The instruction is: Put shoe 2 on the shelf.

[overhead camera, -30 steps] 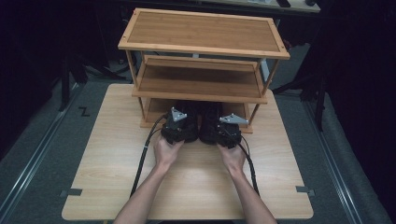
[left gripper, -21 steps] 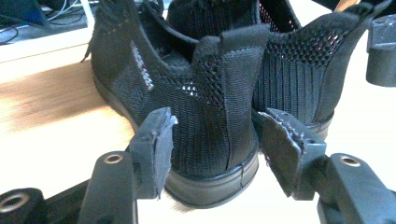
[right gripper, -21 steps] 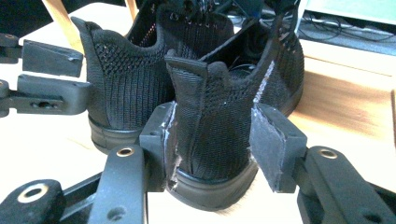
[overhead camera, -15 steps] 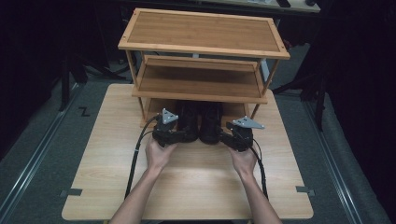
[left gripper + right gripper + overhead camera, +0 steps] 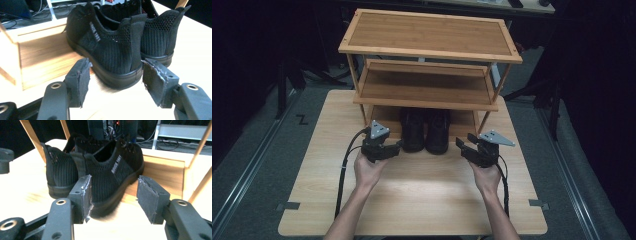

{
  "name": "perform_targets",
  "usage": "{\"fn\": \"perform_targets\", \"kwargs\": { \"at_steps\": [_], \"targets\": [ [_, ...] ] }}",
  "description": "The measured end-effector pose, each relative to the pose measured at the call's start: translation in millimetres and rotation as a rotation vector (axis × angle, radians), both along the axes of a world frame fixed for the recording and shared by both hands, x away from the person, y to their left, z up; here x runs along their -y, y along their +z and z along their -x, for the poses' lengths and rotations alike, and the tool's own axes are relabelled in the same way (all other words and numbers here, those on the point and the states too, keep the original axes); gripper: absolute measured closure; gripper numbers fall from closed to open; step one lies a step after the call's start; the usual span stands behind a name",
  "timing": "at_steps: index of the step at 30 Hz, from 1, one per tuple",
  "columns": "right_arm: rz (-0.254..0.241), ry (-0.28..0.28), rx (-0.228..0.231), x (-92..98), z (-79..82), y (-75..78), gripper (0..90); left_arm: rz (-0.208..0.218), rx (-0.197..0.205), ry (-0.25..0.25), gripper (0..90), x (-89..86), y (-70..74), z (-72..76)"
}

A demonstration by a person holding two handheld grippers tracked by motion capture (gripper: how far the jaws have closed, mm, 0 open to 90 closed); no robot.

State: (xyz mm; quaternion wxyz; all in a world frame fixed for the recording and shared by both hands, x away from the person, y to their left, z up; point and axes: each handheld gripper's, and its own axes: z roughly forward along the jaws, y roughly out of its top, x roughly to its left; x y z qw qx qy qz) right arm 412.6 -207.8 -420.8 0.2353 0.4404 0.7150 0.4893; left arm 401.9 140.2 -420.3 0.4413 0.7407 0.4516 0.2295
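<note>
Two black knit shoes stand side by side on the bottom shelf of a bamboo rack (image 5: 427,95), heels toward me: the left shoe (image 5: 413,131) (image 5: 110,50) (image 5: 60,167) and the right shoe (image 5: 438,131) (image 5: 157,37) (image 5: 117,167). My left gripper (image 5: 393,149) (image 5: 116,65) hovers just left of the left shoe's heel. My right gripper (image 5: 464,146) (image 5: 113,182) hovers to the right of the right shoe. Both sets of jaws have just been opening. They stand open with the heels beyond the pads, and the pads touch nothing.
The rack has a top shelf (image 5: 432,32), a middle shelf and slanted side posts (image 5: 486,120) close to my right gripper. It stands at the back of a light wooden table (image 5: 422,195). Cables trail from both grippers toward me.
Both grippers have let go of the shoe heels, drawn back toward me and spread apart sideways, with their jaws opening. The shoes stay on the bottom shelf.
</note>
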Motion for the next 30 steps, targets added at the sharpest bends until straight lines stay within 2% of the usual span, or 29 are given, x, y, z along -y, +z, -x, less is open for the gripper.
{"fn": "perform_targets", "kwargs": {
  "at_steps": [6,7,11,14,20,26,30],
  "targets": [
    [-0.009,-0.021,0.026,16.0,11.9,-3.4,43.5,0.016,-0.012,0.012,37.8,-13.6,-5.2,10.6],
    [-0.022,-0.024,0.023,21.9,14.4,-4.6,42.1,0.021,-0.014,0.018,37.8,-15.7,-6.4,12.3],
    [-0.024,-0.039,0.015,29.1,17.8,-6.9,41.8,0.028,-0.018,0.033,37.3,-22.3,-11.8,18.8],
    [-0.017,-0.048,-0.011,35.2,20.8,-9.7,42.0,0.031,-0.017,0.04,36.4,-26.2,-16.2,23.7],
    [-0.007,-0.068,-0.024,46.3,28.2,-16.3,41.3,0.052,0.006,0.066,34.7,-35.5,-22.8,34.5],
    [-0.001,-0.094,-0.033,59.8,34.7,-23.3,41.0,0.078,-0.012,0.079,34.2,-48.6,-28.8,41.9],
    [0.008,-0.114,-0.045,70.2,37.7,-28.0,41.0,0.075,-0.016,0.089,33.5,-57.5,-34.0,46.9]
  ]
}}
